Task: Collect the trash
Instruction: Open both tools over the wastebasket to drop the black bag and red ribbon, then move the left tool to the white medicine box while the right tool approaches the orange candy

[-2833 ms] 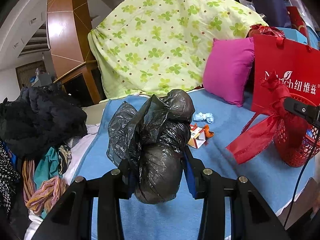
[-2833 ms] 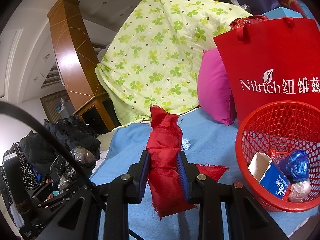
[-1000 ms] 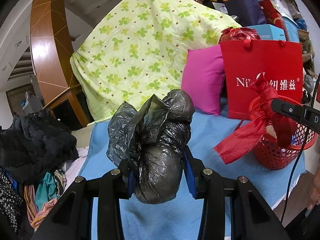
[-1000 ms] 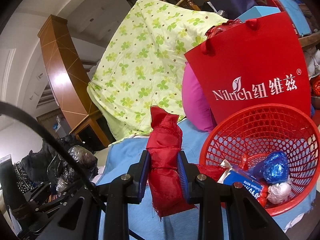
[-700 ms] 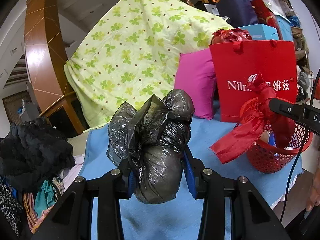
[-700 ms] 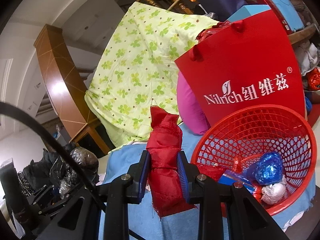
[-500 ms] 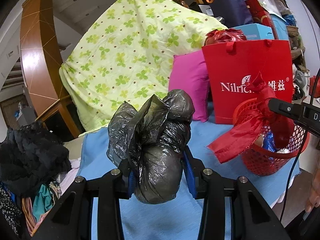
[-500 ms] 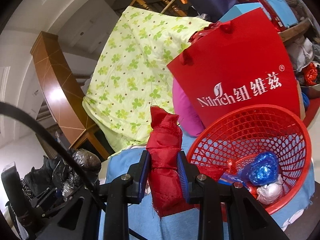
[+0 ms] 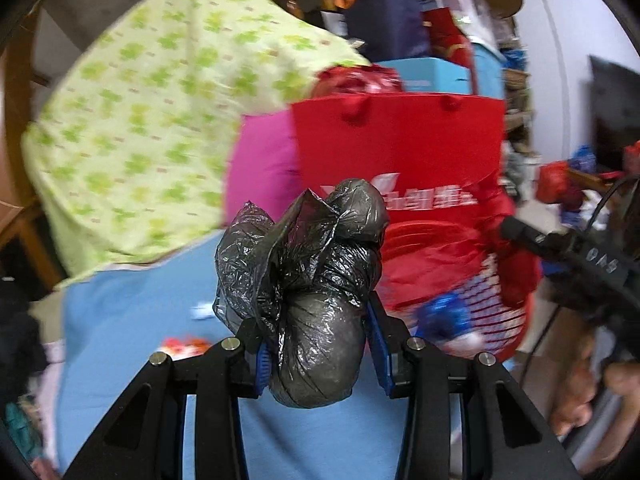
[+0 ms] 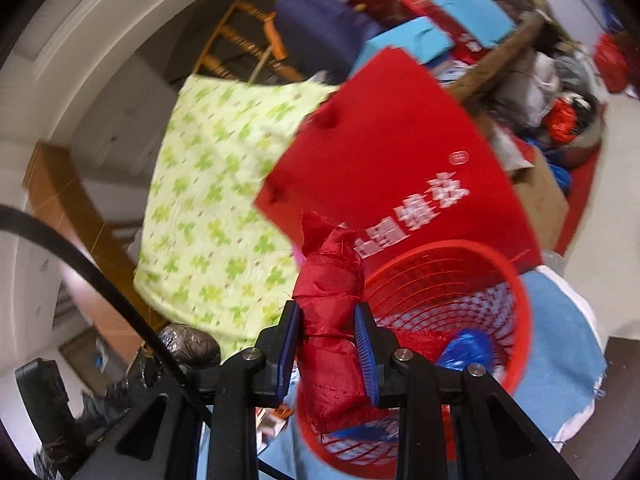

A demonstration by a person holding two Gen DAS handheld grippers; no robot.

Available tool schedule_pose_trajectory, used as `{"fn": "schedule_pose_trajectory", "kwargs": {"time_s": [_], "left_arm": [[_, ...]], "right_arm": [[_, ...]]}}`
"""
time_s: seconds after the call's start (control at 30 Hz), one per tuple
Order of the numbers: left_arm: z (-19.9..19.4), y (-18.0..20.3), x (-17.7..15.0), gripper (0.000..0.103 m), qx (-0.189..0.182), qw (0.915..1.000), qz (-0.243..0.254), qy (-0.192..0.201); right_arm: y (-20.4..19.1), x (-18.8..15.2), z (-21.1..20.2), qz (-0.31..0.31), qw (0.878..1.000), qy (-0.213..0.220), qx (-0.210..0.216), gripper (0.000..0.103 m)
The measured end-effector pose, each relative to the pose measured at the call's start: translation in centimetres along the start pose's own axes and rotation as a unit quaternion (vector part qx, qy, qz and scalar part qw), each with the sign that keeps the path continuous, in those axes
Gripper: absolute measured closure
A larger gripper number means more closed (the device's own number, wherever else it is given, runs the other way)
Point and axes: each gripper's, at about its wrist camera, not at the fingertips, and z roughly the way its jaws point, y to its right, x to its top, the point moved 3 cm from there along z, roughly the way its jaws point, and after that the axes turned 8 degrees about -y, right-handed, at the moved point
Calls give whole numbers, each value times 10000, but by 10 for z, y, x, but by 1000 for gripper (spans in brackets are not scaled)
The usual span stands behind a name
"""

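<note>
Right wrist view: a red paper shopping bag (image 10: 384,152) fills the middle, printed with white Chinese characters and a small registered-trademark circle (motion blur makes the characters unreadable). The right claw (image 10: 328,344) is clamped on a bundle of red cloth (image 10: 330,320), held above the near rim of a red mesh basket (image 10: 516,320) that has a crumpled blue wrapper (image 10: 466,346) inside. The basket sits on a blue cloth (image 10: 560,328) covering the surface. Behind hang a pale green clover-print sheet (image 10: 208,208), a wooden stair rail, and piled boxes and bags. In the left wrist view, the left claw (image 9: 316,356) is closed tight around a crumpled black plastic bag (image 9: 312,280), raised over the blue cloth just short of the basket; a pink pillow (image 9: 264,168) leans beside the shopping bag, and small scraps (image 9: 184,346) lie blurred on the cloth.
</note>
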Motion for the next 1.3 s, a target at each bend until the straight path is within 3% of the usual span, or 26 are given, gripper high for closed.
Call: {"fn": "schedule_pose_trajectory", "kwargs": {"time_s": [0.13,0.23,0.3,0.37,0.4,0.5,0.67,0.83,0.93,1.13,1.3], "left_arm": [[25,28,15,59,-666,9976,88,-192],[46,49,23,56,-909,9949,241,-360],[55,59,26,44,-1046,9933,289,-398],[59,62,28,36,-971,9942,274,-367],[60,61,28,35,-930,9948,240,-353],[58,48,22,35,-932,9951,81,-323],[47,-5,5,33,-417,9984,-317,-204],[35,-73,-38,31,276,9951,-909,-272],[31,-121,-72,30,813,9868,-1333,-425],[22,-209,-141,30,1659,9568,-2230,-850],[29,-244,-174,30,1706,9451,-2524,-1181]], "right_arm": [[21,9,-6,344,9991,155,-200,71],[32,12,-4,519,9983,88,-264,70],[34,14,-2,550,9980,47,-319,69],[34,15,-3,522,9980,58,-351,59],[33,15,-5,506,9980,97,-376,43],[27,15,-10,340,9985,259,-350,41],[-3,9,-5,-321,9986,324,-259,41],[-51,-12,7,-1180,9927,260,-29,41],[-83,-33,19,-1648,9861,107,182,41],[-129,-76,58,-2119,9750,-492,453,41],[-149,-110,101,-2228,9663,-1190,501,41]]}}
